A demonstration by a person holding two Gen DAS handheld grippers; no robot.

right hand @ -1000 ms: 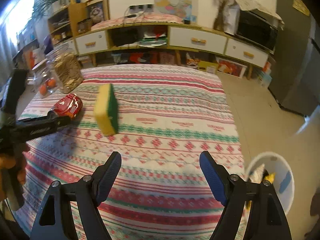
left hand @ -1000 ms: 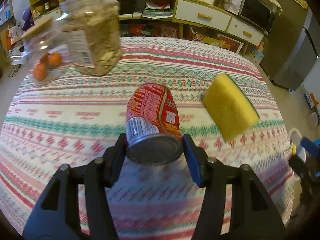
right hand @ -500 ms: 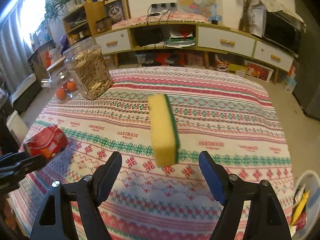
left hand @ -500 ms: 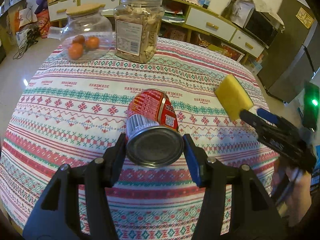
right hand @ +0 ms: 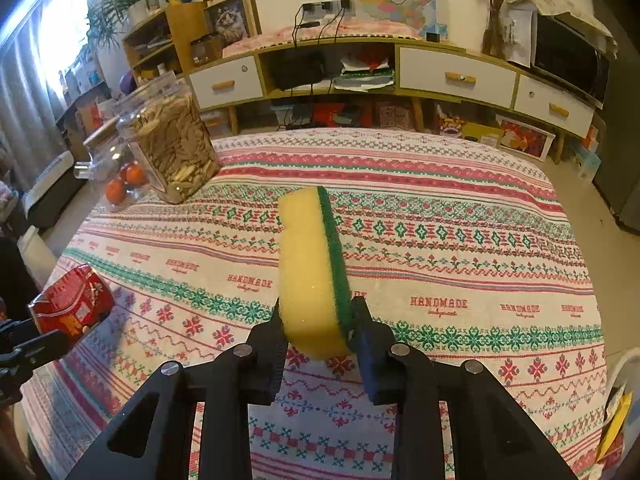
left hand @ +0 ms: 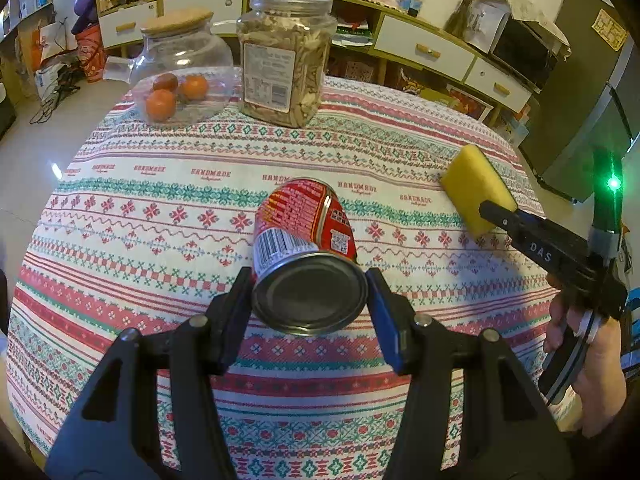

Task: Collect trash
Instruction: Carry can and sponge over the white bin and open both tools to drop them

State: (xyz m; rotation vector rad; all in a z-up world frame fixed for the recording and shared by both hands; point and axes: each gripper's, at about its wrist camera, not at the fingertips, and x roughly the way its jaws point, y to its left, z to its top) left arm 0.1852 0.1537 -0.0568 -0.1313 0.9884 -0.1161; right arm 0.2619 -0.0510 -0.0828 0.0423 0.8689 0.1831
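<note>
My left gripper (left hand: 310, 300) is shut on a red tin can (left hand: 306, 232) and holds it on its side above the patterned tablecloth (left hand: 160, 208). The can also shows at the left edge of the right wrist view (right hand: 72, 306). My right gripper (right hand: 318, 324) is shut on a yellow sponge with a green scouring side (right hand: 310, 268), which stands on edge. The sponge also shows in the left wrist view (left hand: 476, 188), with the right gripper on its near end.
A jar of dried slices (left hand: 286, 60) and a glass pot with oranges (left hand: 180, 76) stand at the table's far left. A white bin with trash (right hand: 620, 412) sits on the floor at the right. A low cabinet (right hand: 456, 76) lines the wall.
My right gripper has moved in on the sponge and shut on it. My left gripper has drawn back with the can, away from the jars.
</note>
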